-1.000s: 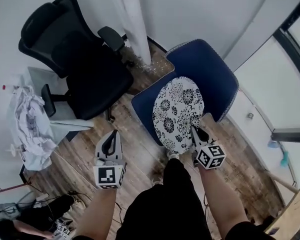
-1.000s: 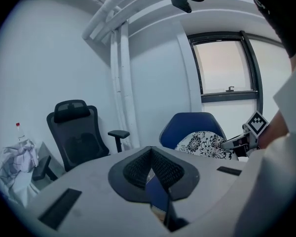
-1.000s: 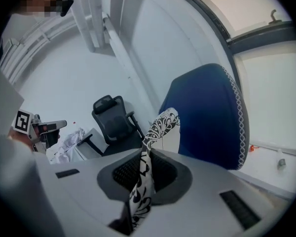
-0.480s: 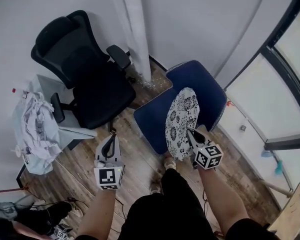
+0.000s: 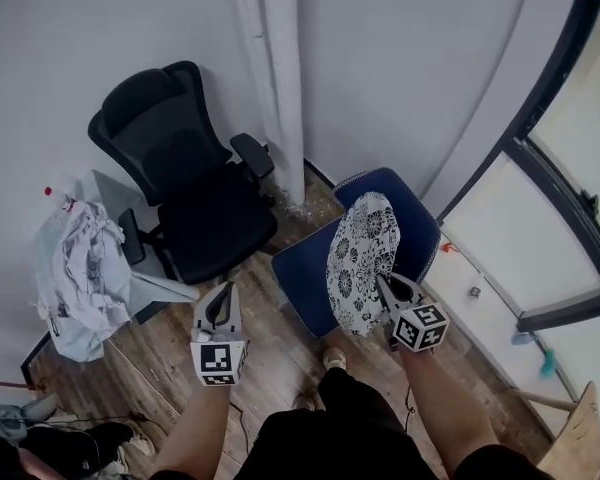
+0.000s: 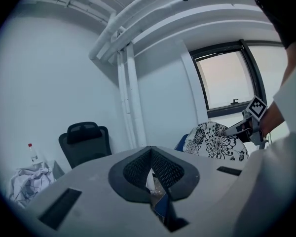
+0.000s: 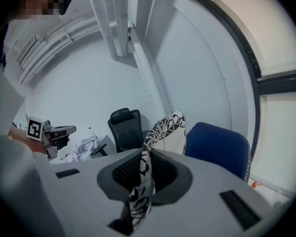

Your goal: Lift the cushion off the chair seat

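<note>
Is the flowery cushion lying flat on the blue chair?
No, the cushion stands up on edge, pinched between the jaws of the right gripper, over the blue chair.

place: office | cues: black swivel chair [image 5: 195, 203], blue visitor chair [image 5: 302, 268], large window [image 5: 580, 168]

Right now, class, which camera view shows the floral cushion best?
The head view: the whole cushion hangs over the blue chair, pinched by the right tongs. The left gripper view shows its patterned face; the right gripper view, only its edge.
</note>
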Demonstrator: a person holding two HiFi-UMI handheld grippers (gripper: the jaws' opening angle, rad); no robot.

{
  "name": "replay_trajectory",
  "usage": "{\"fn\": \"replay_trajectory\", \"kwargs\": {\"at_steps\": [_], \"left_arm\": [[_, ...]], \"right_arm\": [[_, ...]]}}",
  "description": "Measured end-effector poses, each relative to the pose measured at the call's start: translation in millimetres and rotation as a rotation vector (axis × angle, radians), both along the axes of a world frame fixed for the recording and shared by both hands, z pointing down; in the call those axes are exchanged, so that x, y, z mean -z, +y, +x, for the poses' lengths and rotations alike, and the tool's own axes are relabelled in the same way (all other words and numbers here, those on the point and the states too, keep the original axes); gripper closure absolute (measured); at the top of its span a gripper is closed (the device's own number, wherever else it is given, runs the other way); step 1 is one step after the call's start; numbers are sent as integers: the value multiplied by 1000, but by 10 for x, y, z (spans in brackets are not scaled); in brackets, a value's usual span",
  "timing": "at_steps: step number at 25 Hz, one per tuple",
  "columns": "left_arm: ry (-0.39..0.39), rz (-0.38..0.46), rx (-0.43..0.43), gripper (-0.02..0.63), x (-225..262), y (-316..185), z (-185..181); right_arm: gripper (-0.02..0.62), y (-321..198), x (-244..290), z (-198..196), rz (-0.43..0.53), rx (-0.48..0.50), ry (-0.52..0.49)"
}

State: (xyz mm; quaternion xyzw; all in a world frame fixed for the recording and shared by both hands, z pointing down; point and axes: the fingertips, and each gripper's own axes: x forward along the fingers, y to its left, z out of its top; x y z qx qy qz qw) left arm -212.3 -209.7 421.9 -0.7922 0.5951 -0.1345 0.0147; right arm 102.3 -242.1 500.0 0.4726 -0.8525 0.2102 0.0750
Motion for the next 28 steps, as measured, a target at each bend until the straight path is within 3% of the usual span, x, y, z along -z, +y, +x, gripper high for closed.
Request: {"fn": "replay_trajectory", "kwargs": {"at_steps": [17, 28], "left_arm": [[32, 125, -15, 601, 746, -248, -139], [88, 161, 8, 601, 1308, -512, -315]], "right_arm": [[555, -252, 1272, -220, 167, 32, -2], [555, -454, 1981, -308, 272, 45, 13]]}}
